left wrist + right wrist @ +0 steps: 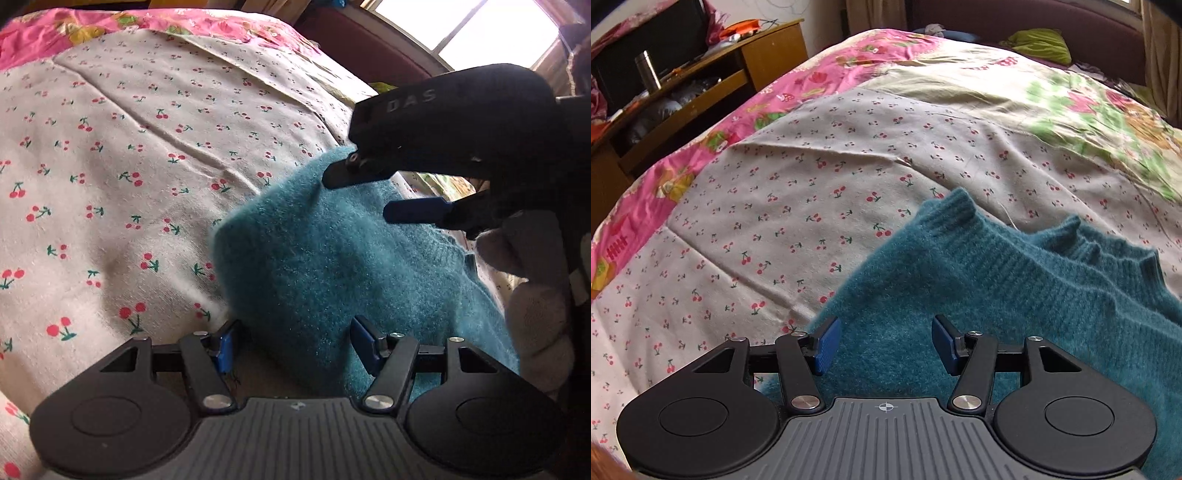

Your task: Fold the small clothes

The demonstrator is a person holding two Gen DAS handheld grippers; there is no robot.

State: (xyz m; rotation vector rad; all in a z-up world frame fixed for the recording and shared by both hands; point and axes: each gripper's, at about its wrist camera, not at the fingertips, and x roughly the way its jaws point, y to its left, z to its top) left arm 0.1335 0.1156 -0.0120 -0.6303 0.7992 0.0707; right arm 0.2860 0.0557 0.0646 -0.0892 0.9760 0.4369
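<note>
A fuzzy teal knit sweater lies on a bed sheet with a cherry print. My left gripper is open, its blue pads on either side of the sweater's near edge, not closed on it. My right gripper shows in the left wrist view, open, hovering just over the sweater's far part. In the right wrist view the right gripper is open above the sweater, whose ribbed hem and cuffs lie ahead of it.
The cherry sheet lies over a pink and green floral quilt. A wooden desk with a metal flask stands at the far left. A dark headboard and a green cushion are at the back.
</note>
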